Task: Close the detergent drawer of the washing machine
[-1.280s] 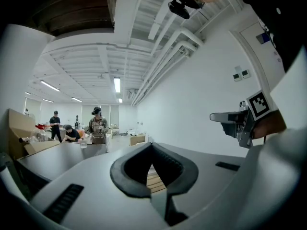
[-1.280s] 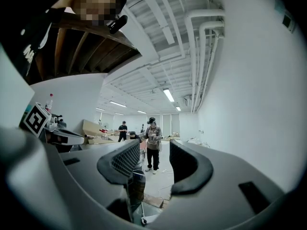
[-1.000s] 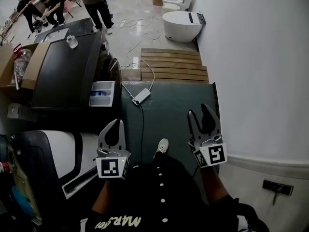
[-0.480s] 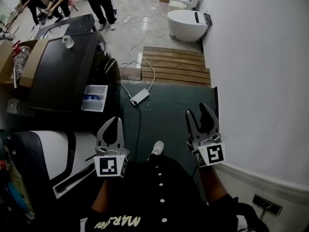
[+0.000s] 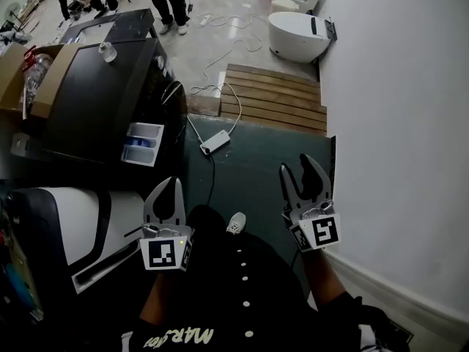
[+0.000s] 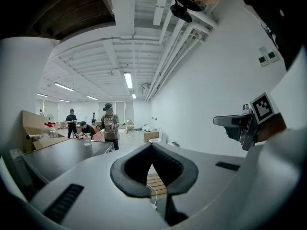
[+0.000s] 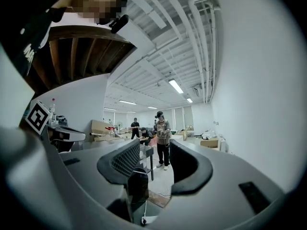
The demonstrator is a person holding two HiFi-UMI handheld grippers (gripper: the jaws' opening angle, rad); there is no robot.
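Detergent drawer (image 5: 143, 144) is sticking out of the front of the dark washing machine (image 5: 91, 101), its pale tray lying open with blue showing inside one compartment. Neither gripper is touching it. In the head view the left gripper (image 5: 174, 189) is hovering nearer the person than the drawer and a little to its right, apart from it, over the edge of a white appliance (image 5: 69, 222) that is standing beside the washer. The left gripper view is showing this gripper (image 6: 152, 146) with its jaws meeting at the tips, closed on nothing, only a hollow loop between the pads. The right gripper (image 5: 297, 169) is hanging over the green floor mat (image 5: 249, 171), well apart from the machine and close to the white wall (image 5: 396, 123). The right gripper view is showing its jaws (image 7: 154, 145) standing apart and holding nothing, with the room beyond visible through the gap. A clear cup (image 5: 108, 51) is sitting on top of the washing machine, and a cardboard box (image 5: 15, 79) is resting against the machine's far side. On the floor in front of the drawer a white power strip (image 5: 215, 143) is lying with its cable trailing toward a slatted wooden platform (image 5: 275, 101). A white toilet (image 5: 297, 34) is standing past the platform, against the wall.
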